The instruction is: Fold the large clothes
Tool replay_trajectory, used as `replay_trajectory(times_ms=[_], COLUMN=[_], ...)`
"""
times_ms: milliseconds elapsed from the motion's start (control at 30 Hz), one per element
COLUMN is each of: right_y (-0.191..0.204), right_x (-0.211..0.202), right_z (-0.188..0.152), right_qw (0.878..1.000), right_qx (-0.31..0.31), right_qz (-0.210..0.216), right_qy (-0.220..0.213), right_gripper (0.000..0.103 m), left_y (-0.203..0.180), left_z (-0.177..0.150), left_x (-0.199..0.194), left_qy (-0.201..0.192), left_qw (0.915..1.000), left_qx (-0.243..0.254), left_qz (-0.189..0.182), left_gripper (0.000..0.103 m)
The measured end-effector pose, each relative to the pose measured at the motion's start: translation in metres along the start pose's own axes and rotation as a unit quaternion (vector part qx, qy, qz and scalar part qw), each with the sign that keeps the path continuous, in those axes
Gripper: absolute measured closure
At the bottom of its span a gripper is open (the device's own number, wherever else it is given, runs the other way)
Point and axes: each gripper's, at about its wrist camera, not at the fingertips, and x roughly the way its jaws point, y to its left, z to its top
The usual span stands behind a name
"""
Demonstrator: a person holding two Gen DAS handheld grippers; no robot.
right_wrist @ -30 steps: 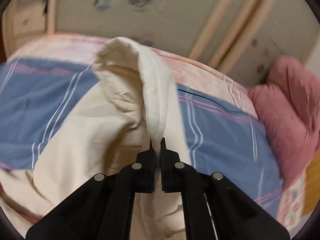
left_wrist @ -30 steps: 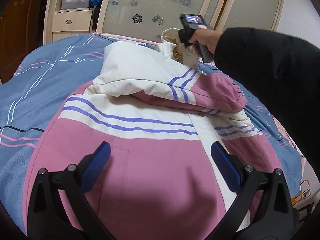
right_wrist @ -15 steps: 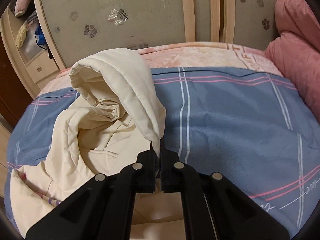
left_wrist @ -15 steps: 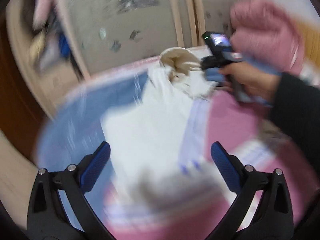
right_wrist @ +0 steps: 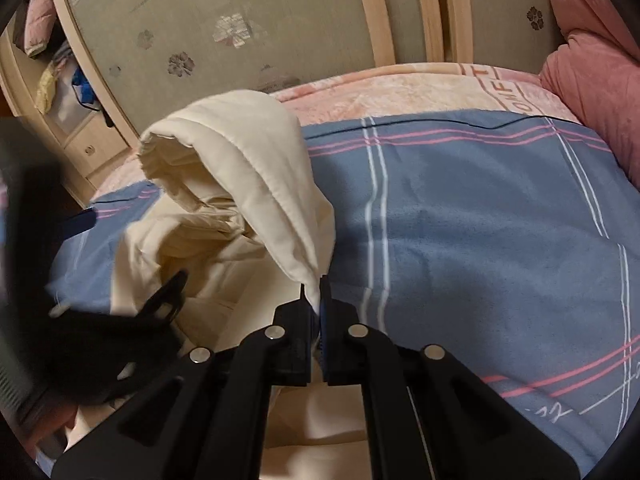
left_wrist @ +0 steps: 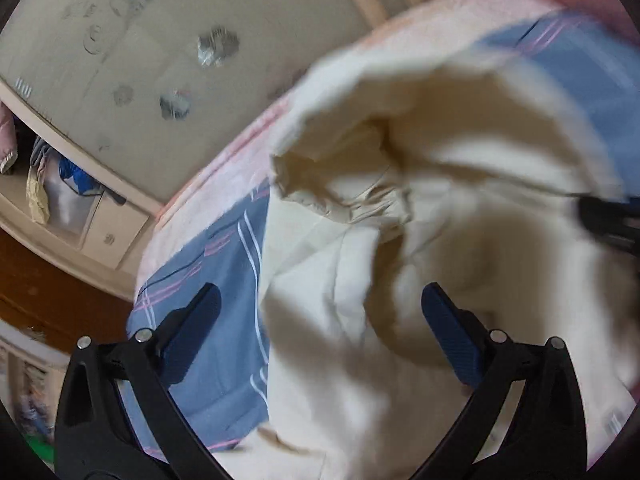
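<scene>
right gripper (right_wrist: 317,292) pinched shut on cream hood (right_wrist: 256,168) edge – left gripper (left_wrist: 320,334) wide open, empty, jacket between jaws

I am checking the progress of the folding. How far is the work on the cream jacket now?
Little looks done: the cream jacket lies crumpled on the blue blanket, with no neat fold visible. In hand: the right gripper is shut on the edge of the hood and holds it up, while the left gripper is open over the jacket and grips nothing. Left: flattening the hood and folding the body.
</scene>
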Motion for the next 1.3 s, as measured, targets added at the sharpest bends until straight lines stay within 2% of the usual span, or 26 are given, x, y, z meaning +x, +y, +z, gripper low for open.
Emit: replay_trajectory(times_ms=[33,67,133,167,200,300,367,433,467,500,567,600,633,667,733,767,800,867,933,967,1000,1067,1133,1167,1267,1300], right_y=[-0.001,-0.002,-0.006,-0.009,-0.012,-0.022,-0.026,-0.028,-0.031,-0.032,-0.033,-0.030,-0.029,-0.028,-0.027,-0.028,-0.031,-0.043,-0.058,-0.063,-0.065,-0.067,-0.065,-0.066,-0.067,-0.066], right_x=[0.002,0.004,0.009,0.011,0.013,0.017,0.021,0.026,0.028,0.029,0.028,0.026,0.025,0.021,0.004,-0.008,-0.016,-0.045,-0.069,-0.078,-0.085,-0.096,-0.098,-0.098,-0.096,-0.095], right_z=[-0.001,-0.001,0.000,0.000,-0.001,-0.002,-0.005,-0.009,-0.011,-0.012,-0.014,-0.014,-0.014,-0.014,-0.012,-0.010,-0.007,-0.002,0.001,0.003,0.007,0.011,0.016,0.017,0.016,0.018], right_qw=[1.000,1.000,1.000,1.000,0.999,0.999,0.998,0.997,0.997,0.996,0.997,0.998,0.999,0.999,0.999,0.999,0.998,0.992,0.980,0.973,0.967,0.962,0.960,0.958,0.957,0.962], right_qx=[0.000,0.001,0.009,0.015,0.023,0.044,0.053,0.056,0.064,0.068,0.064,0.052,0.041,0.031,0.028,0.032,0.038,0.075,0.120,0.137,0.148,0.153,0.154,0.158,0.162,0.150], right_qz=[-0.003,-0.007,-0.014,-0.017,-0.018,-0.020,-0.023,-0.029,-0.029,-0.029,-0.026,-0.012,-0.002,0.004,0.025,0.039,0.048,0.095,0.146,0.171,0.191,0.209,0.220,0.228,0.233,0.219], right_qy=[0.003,0.004,0.010,0.013,0.016,0.024,0.029,0.037,0.040,0.041,0.037,0.035,0.036,0.034,0.014,0.002,-0.006,-0.034,-0.059,-0.070,-0.077,-0.083,-0.075,-0.071,-0.066,-0.069], right_gripper=[0.100,0.100,0.100,0.100,0.100,0.100,0.100,0.099,0.099,0.099,0.089,0.086,0.073,0.056,0.043,0.043,0.043,0.038,0.030,0.030,0.030,0.030,0.030,0.030,0.030,0.030], left_y=[0.004,0.020,0.054,0.075,0.105,0.153,0.174,0.196,0.206,0.211,0.207,0.204,0.202,0.199,0.194,0.193,0.186,0.173,0.165,0.162,0.161,0.156,0.153,0.152,0.153,0.152], left_z=[0.000,-0.002,-0.015,-0.025,-0.044,-0.084,-0.111,-0.144,-0.160,-0.172,-0.188,-0.189,-0.186,-0.180,-0.156,-0.149,-0.140,-0.132,-0.131,-0.131,-0.131,-0.130,-0.127,-0.125,-0.117,-0.111], left_x=[0.008,0.017,0.022,0.021,0.020,0.029,0.035,0.049,0.058,0.065,0.073,0.074,0.071,0.067,0.034,0.019,-0.010,-0.043,-0.071,-0.091,-0.104,-0.139,-0.156,-0.162,-0.159,-0.150], left_qy=[0.013,0.030,0.043,0.046,0.046,0.051,0.054,0.058,0.058,0.064,0.076,0.074,0.068,0.061,-0.009,-0.043,-0.092,-0.137,-0.170,-0.197,-0.216,-0.251,-0.247,-0.243,-0.218,-0.193], left_qw=[0.9997,0.9976,0.9903,0.9840,0.9729,0.9552,0.9373,0.9007,0.8743,0.8541,0.8315,0.8274,0.8343,0.8483,0.9032,0.9177,0.9397,0.9571,0.9552,0.9480,0.9431,0.9358,0.9377,0.9374,0.9199,0.9003], left_qx=[-0.011,-0.049,-0.125,-0.165,-0.220,-0.290,-0.344,-0.419,-0.459,-0.485,-0.510,-0.514,-0.503,-0.483,-0.395,-0.367,-0.311,-0.251,-0.238,-0.241,-0.242,-0.245,-0.243,-0.246,-0.281,-0.306], left_qz=[0.016,0.041,0.045,0.049,0.052,0.031,-0.017,-0.099,-0.147,-0.177,-0.206,-0.215,-0.216,-0.209,-0.168,-0.147,-0.108,-0.047,-0.044,-0.068,-0.072,-0.035,-0.026,-0.038,-0.165,-0.242], left_gripper=[0.005,0.007,0.007,0.007,0.006,0.002,0.002,0.002,0.002,0.002,0.002,0.002,0.002,0.002,0.002,0.002,0.002,0.002,0.002,0.002,0.002,0.002,0.002,0.002,0.002,0.002])
